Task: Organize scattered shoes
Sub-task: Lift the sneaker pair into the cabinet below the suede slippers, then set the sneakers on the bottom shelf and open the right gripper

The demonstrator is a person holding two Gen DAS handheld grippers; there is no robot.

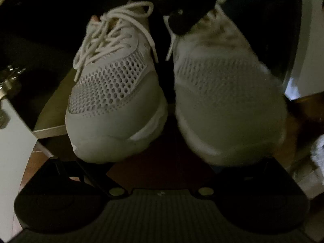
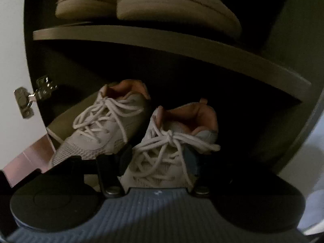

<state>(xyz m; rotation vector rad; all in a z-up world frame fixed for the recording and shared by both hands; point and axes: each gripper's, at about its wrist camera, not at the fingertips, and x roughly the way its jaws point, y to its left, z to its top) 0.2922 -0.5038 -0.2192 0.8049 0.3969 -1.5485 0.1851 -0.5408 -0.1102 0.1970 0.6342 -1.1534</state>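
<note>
Right gripper (image 2: 160, 162) clamped across right sneaker (image 2: 172, 154) — beside left sneaker (image 2: 101, 129) in cabinet. Left gripper (image 1: 162, 162) spread wide, holding nothing — toes just ahead.

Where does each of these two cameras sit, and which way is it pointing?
Left wrist: low on the left gripper, facing the mesh toes of two white lace-up sneakers; only its black fingers show.
Right wrist: on the right gripper, looking into a dark cupboard beneath a grey shelf bearing beige slippers; its fingers straddle the nearer sneaker.
Shared: the same sneaker pair; the right gripper's black tip appears in the left view.
</note>
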